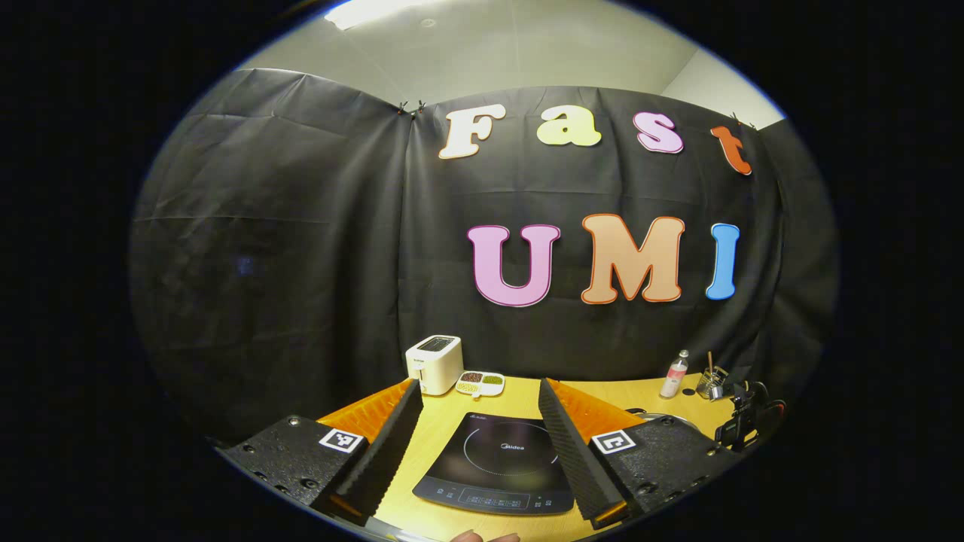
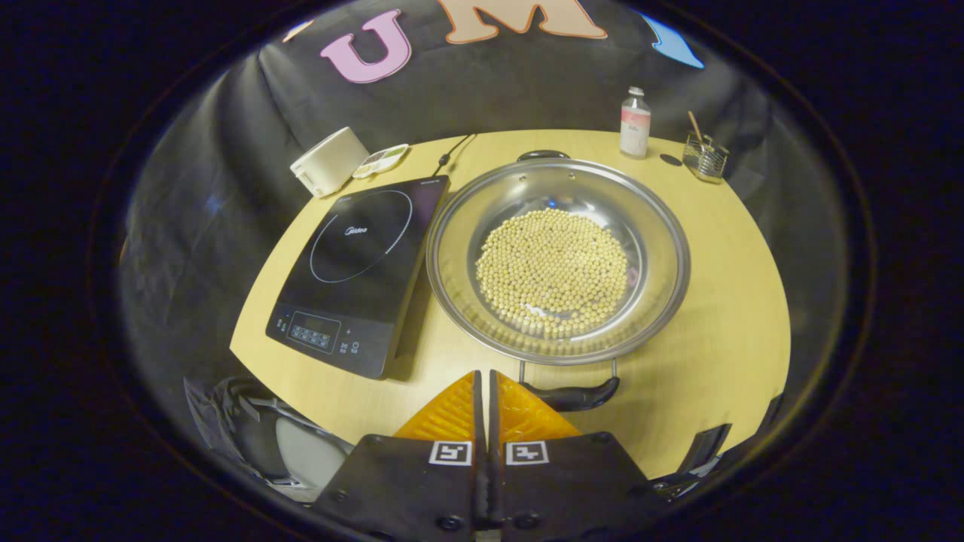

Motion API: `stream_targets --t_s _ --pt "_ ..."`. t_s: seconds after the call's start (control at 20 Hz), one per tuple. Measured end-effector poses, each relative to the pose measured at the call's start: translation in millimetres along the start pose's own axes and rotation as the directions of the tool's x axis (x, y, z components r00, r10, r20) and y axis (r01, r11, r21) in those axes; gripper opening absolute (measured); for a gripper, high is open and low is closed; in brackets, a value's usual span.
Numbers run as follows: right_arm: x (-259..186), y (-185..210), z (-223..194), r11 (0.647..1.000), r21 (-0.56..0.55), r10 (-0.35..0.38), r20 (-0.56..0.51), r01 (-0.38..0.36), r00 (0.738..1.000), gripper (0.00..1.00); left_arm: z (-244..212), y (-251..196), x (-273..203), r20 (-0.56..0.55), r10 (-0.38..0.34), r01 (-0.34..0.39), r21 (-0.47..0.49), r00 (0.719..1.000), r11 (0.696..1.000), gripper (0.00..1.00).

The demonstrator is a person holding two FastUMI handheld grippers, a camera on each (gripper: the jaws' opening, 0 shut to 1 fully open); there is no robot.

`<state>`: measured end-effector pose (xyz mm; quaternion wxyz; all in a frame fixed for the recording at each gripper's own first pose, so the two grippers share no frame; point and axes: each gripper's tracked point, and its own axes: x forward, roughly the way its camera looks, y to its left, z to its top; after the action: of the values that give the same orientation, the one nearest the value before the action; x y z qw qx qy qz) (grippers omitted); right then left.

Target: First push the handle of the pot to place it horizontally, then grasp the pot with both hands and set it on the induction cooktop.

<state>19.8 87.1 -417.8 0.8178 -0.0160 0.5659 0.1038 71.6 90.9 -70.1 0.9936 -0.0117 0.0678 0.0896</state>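
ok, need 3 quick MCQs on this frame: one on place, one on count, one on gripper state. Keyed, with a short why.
1. Where does the pot sit relative to the induction cooktop in the right gripper view?
A. on top of it
B. beside it, on its right
C. behind it

2. How many pot handles can be seen?
A. two
B. none
C. four

3. How do the right gripper's tongs stand?
A. wide open
B. closed on a handle
C. closed together, holding nothing

Answers: 1 B, the pot rests on the table next to the cooktop. 2 A, one handle near, one far. 3 C, the tongs meet with the handle just beyond them.
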Motion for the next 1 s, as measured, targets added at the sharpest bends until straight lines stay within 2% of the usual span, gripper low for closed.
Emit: stream_targets --t_s 0.2,0.25,0.3,0.35,0.4,0.6,0.75,0.8,1.0 --pt "21.4 -6.3 -5.2 1.000 0.008 -0.008 -0.077 0.008 0.997 0.03 -1.8 5.1 1.0 -0.011 0.030 -0.030 0.006 0.999 1.000 0.89" --pt "22.5 -5.1 -5.9 1.000 0.016 0.000 -0.090 0.001 0.996 0.00 -0.6 6.2 2.0 -0.011 0.035 -0.035 0.010 0.999 0.999 0.89" --pt "24.9 -8.3 -7.2 1.000 0.015 -0.004 -0.106 0.005 0.994 0.02 0.2 6.5 1.6 -0.008 0.040 -0.040 0.012 0.999 0.999 0.90" --pt "28.5 -14.2 -6.6 1.000 0.009 -0.013 -0.114 0.014 0.993 0.00 1.6 5.5 2.1 -0.007 0.043 -0.043 0.014 0.999 0.999 0.90" --pt "29.4 -19.0 -5.6 1.000 0.010 -0.017 -0.117 0.019 0.993 0.03 1.9 5.6 2.7 -0.006 0.047 -0.047 0.016 0.999 0.999 0.90" --pt "27.8 -37.6 -6.2 0.999 0.028 -0.035 -0.120 0.039 0.992 0.00 -0.3 2.5 6.6 -0.013 0.056 -0.055 0.009 0.998 0.998 0.90" --pt "27.4 -58.3 -2.9 0.997 0.041 -0.054 -0.121 0.059 0.991 0.02 0.5 -2.7 11.4 -0.014 0.054 -0.054 0.007 0.998 0.999 0.90" --pt "26.7 -66.7 -3.4 0.997 0.047 -0.062 -0.121 0.068 0.991 0.02 1.1 -5.0 12.8 -0.012 0.054 -0.054 0.007 0.998 0.999 0.95" --pt "22.8 -98.7 0.6 0.992 0.089 -0.084 -0.114 0.095 0.990 0.02 2.3 -15.8 17.2 -0.010 0.050 -0.050 0.010 0.999 0.999 0.95"
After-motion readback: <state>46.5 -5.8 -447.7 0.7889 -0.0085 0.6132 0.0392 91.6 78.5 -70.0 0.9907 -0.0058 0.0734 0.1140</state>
